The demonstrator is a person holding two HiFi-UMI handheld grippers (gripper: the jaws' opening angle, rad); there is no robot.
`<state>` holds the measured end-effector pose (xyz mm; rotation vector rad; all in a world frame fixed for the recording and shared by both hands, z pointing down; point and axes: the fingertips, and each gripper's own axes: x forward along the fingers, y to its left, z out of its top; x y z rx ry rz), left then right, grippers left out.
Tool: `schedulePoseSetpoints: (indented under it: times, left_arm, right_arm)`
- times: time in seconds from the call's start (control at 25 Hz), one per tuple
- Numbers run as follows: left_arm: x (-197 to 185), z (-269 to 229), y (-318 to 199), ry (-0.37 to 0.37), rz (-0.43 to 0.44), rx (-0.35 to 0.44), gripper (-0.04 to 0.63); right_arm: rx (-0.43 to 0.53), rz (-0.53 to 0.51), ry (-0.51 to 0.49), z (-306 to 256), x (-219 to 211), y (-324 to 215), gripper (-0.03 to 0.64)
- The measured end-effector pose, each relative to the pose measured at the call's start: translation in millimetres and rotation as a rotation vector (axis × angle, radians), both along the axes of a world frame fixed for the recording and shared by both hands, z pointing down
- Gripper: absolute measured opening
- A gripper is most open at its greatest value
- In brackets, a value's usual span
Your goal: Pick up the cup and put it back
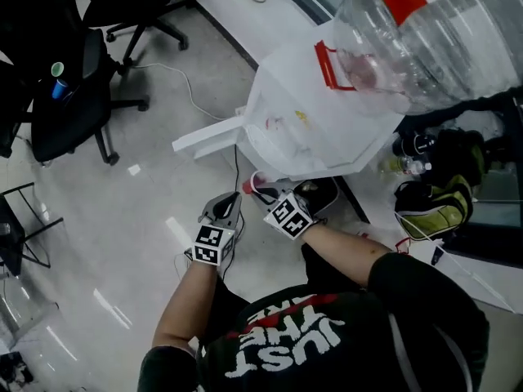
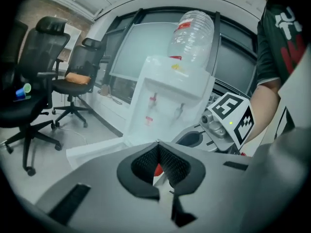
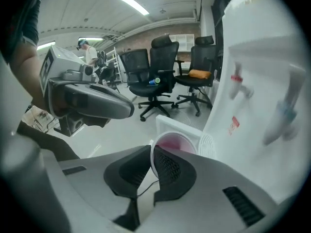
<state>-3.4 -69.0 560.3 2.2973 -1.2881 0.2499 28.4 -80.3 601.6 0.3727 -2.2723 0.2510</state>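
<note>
A white cup (image 3: 177, 142) with a pink-red inside hangs in front of the white water dispenser (image 3: 262, 91), over its drip tray (image 3: 181, 126). My right gripper (image 3: 151, 155) is shut on the cup's rim, one pad inside and one outside. In the head view the cup (image 1: 248, 187) shows as a red spot at the tip of the right gripper (image 1: 260, 191), below the dispenser (image 1: 310, 121). My left gripper (image 1: 224, 208) sits just left of it, shut with nothing between its pads (image 2: 156, 144); a bit of the red cup (image 2: 157, 170) shows beyond them.
A large clear water bottle (image 1: 425, 31) tops the dispenser. Black office chairs (image 1: 73, 96) stand on the floor to the left, and a cable (image 1: 184, 84) runs across it. Dark bags and a yellow-green item (image 1: 433, 202) lie at the right. A person (image 3: 87, 52) stands far back.
</note>
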Motion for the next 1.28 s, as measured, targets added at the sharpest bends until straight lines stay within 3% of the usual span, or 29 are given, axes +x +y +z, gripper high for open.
schedulePoseSetpoints:
  times: [0.16, 0.4, 0.8, 1.04, 1.28]
  left_arm:
    - [6, -85, 7, -0.017, 0.016, 0.027, 0.003]
    - [19, -220, 3, -0.037, 0.067, 0.099, 0.003]
    - [60, -447, -19, -0.064, 0.128, 0.376, 0.003]
    - [68, -547, -27, -0.077, 0.139, 0.515, 0.003]
    - [81, -617, -22, -0.106, 0.198, 0.617, 0.003]
  right_arm:
    - [0.026, -0.031, -0.002, -94, 15, 7, 0.049]
    - [0.138, -0.047, -0.097, -256, 39, -1, 0.049]
    - [0.354, -0.144, -0.264, -497, 82, 1, 0.049]
    - [0.477, -0.157, -0.362, -601, 100, -2, 0.049]
    - [0.562, -0.151, -0.398, -661, 116, -7, 0.049]
